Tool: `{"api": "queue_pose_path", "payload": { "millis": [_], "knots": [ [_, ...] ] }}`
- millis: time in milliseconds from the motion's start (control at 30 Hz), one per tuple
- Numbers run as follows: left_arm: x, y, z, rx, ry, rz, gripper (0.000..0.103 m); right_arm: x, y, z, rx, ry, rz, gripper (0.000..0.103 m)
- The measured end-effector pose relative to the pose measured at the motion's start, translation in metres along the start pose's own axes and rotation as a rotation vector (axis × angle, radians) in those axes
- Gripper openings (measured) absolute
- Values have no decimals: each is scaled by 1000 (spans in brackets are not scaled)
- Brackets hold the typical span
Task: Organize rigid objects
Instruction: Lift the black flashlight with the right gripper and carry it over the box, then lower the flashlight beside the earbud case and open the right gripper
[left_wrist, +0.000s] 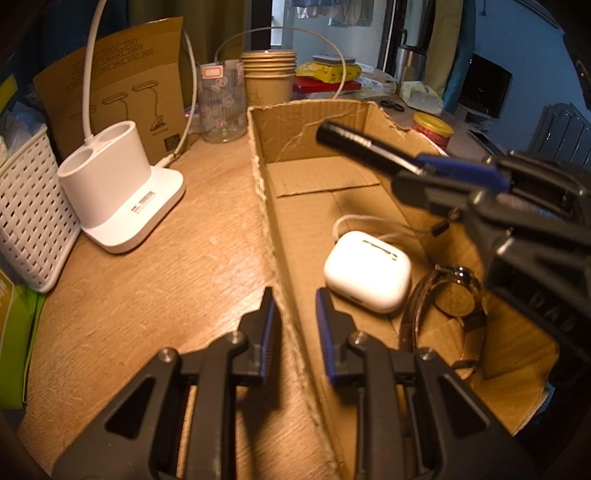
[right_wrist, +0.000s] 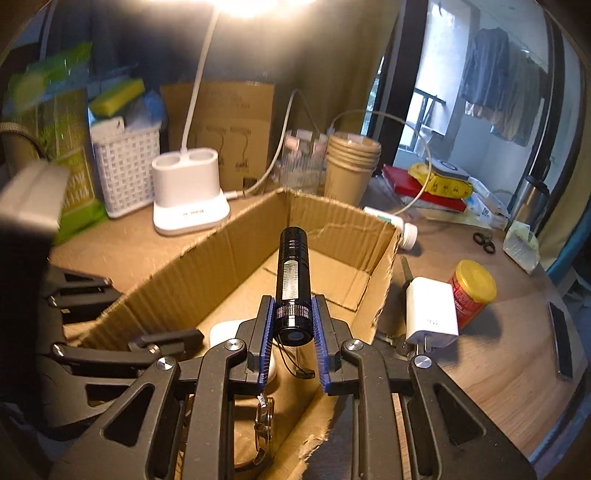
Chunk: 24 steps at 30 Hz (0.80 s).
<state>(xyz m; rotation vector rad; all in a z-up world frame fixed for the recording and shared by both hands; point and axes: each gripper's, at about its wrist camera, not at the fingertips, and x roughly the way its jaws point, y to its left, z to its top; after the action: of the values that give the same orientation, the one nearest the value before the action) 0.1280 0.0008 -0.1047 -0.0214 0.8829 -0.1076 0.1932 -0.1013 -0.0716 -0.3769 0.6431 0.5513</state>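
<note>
The right gripper (right_wrist: 293, 325) has its fingers clamped on a black flashlight (right_wrist: 292, 273) held over the open cardboard box (right_wrist: 207, 254), likely to join the earbud case (left_wrist: 367, 271) and wristwatch (left_wrist: 456, 295) inside, while the left gripper (left_wrist: 295, 332) pinches the box's wall, fingers narrow, seemingly steadying it.

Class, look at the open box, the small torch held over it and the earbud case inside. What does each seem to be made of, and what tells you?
Box: corrugated cardboard, matt brown; fluted, torn edges.
Torch: probably black metal; glossy, knurled ring.
Earbud case: smooth white plastic, slight sheen.
</note>
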Motion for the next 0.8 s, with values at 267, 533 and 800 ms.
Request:
{"api": "queue_pose_path", "payload": {
  "millis": [267,533,800],
  "knots": [
    [0,0,1,2,0,1,23,4,9,-3,-41,46,3,21],
    [1,1,1,2,0,1,23,7,16,-2,-72,84,-39,21],
    [1,0,1,4,1,1,23,4,13,-2,-52,77,-29,23]
  ]
}}
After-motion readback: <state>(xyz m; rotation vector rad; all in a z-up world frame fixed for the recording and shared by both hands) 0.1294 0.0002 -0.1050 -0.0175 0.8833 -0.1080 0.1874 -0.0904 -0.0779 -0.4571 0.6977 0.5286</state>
